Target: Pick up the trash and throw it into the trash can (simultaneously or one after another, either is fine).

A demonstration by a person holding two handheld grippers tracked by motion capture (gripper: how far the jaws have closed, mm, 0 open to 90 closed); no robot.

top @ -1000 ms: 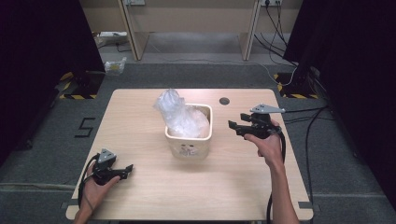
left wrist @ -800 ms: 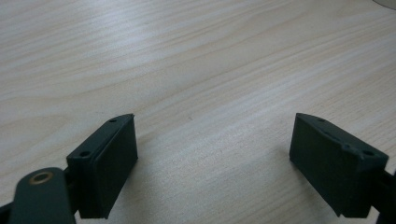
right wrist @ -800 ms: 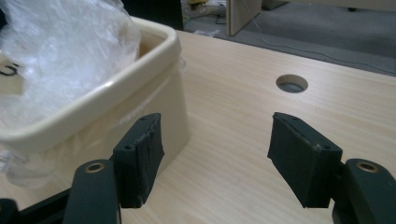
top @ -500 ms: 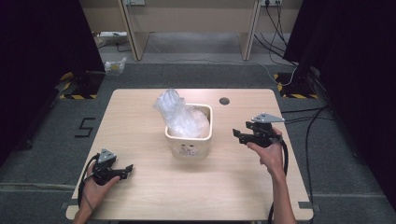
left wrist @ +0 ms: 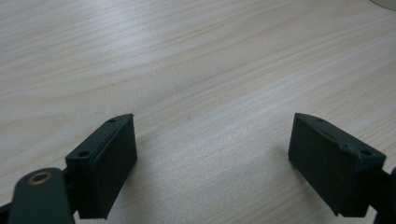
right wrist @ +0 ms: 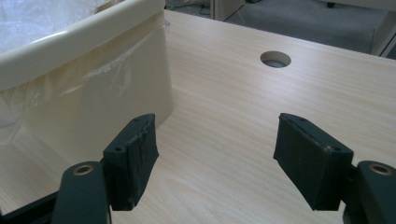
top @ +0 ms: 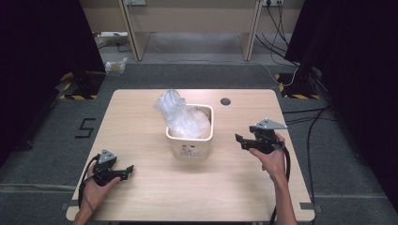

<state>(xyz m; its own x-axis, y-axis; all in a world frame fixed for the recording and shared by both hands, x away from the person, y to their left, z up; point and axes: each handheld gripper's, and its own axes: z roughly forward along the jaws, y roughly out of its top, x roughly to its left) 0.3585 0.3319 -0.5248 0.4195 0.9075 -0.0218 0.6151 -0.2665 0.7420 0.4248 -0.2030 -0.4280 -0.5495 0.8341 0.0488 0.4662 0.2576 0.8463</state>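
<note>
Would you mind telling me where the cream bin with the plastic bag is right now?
In the high view the cream bin stands mid-table, left of the right gripper, which is apart from it.

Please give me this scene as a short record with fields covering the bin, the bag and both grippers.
surface: wooden table
bin: cream bin, upright near the table's middle
bag: clear plastic bag inside the bin, its top sticking up above the rim
left gripper: open, nothing between the jaws, near the front left of the table
right gripper: open, nothing held, beside the bin's right side
</note>
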